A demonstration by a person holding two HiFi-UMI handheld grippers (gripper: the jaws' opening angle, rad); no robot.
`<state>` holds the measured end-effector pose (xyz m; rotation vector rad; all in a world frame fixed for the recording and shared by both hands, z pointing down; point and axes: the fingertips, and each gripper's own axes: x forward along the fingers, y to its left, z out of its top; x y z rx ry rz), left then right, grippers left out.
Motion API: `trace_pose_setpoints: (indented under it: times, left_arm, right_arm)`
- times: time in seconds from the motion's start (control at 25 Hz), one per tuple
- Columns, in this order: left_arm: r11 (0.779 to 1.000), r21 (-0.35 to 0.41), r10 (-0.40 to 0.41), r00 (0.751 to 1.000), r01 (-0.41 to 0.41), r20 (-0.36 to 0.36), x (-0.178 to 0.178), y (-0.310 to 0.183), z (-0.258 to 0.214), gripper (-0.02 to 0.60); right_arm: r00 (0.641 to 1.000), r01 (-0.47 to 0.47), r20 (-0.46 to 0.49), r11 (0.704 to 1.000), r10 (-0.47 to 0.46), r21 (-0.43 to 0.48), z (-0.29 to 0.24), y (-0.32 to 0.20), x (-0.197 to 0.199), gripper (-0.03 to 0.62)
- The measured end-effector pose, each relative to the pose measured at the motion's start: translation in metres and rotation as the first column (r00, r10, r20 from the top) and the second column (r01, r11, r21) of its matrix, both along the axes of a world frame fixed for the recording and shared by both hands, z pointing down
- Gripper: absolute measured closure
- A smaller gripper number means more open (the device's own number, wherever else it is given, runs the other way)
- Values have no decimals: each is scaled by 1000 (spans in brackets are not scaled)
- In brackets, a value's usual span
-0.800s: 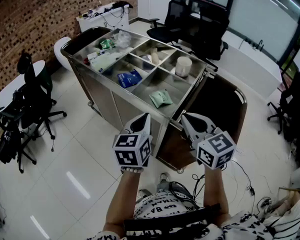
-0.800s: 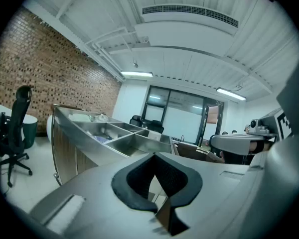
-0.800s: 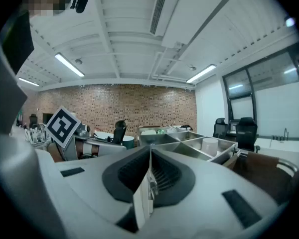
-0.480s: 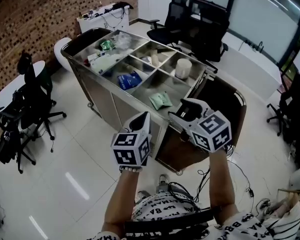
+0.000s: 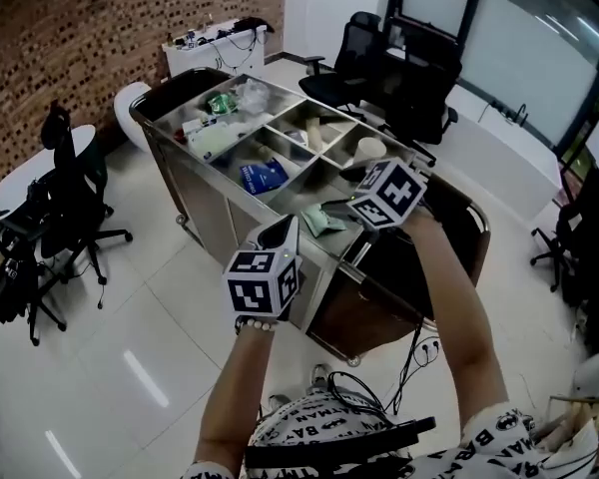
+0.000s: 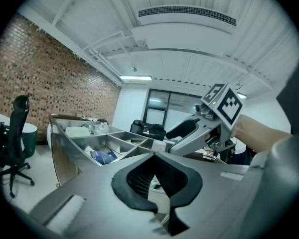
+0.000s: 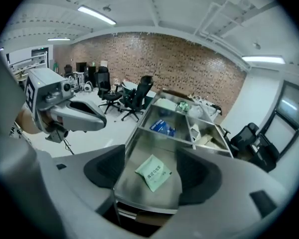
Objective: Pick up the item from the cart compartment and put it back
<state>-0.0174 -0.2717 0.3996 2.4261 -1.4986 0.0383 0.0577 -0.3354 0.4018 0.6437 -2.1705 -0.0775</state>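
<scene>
Has carried the right claw [image 7: 153, 174] forward and up since a moment ago: then low by the body and level with the left claw [image 5: 282, 230], now out at arm's length over the near end of the cart [image 5: 200, 198]. Has left the left claw about where it was, short of the cart's near edge, with its jaws closed tip to tip on nothing. Holds the right claw's jaws wide apart, gripping nothing. Finds the packet [image 5: 322, 220], pale green and flat, on the steel bottom of the nearest compartment, straight below the right claw and framed between its jaws, touched by neither. Finds a blue pack [image 5: 265, 176] in the next compartment, further out beyond the right claw, and a white cylinder [image 5: 371, 149] just past that claw's marker cube in the head view. Cannot name the small goods in the far compartments, too blurred to tell. Stands on a glossy pale tiled floor [image 5: 130, 337] below both claws. Looks out on a brick wall [image 5: 80, 28] far beyond the left claw, black office chairs [image 5: 65, 183] off to that claw's left with more of them past the cart, and a glass wall [image 5: 519, 38] beyond the right claw.
</scene>
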Motion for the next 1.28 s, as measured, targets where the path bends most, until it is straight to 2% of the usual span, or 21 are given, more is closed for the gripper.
trace_pose_setpoints:
  times: [0.16, 0.24, 0.52, 0.88, 1.12, 1.24, 1.28]
  left_arm:
    - [1000, -15, 2, 1000, -2, -4, 1, -7, 2, 580]
    - [1000, -23, 2, 1000, -2, -5, -1, -11, 5, 580]
    - [999, -52, -7, 1000, 6, -16, -7, -21, 18, 581]
    - [997, -72, 4, 999, -7, -37, -11, -23, 25, 580]
    - [997, -73, -8, 999, 5, -48, -17, -26, 27, 580]
    - [997, -79, -11, 998, 6, -54, -17, -27, 30, 580]
    - [997, -82, -10, 999, 6, -54, -17, -27, 31, 580]
  right_arm:
    - [992, 10, -123, 991, -26, -134, 44, -21, 0, 255]
    - [983, 10, -176, 981, -45, -196, 64, -29, 0, 214]
    - [956, -23, -283, 937, -82, -350, 121, -44, -2, 214]
    - [918, -74, -381, 900, -106, -429, 163, -59, -2, 214]
    - [907, -94, -402, 873, -123, -479, 175, -58, -1, 216]
    - [910, -96, -393, 860, -128, -502, 178, -57, -5, 250]
    - [913, -94, -388, 860, -126, -502, 177, -56, -7, 297]
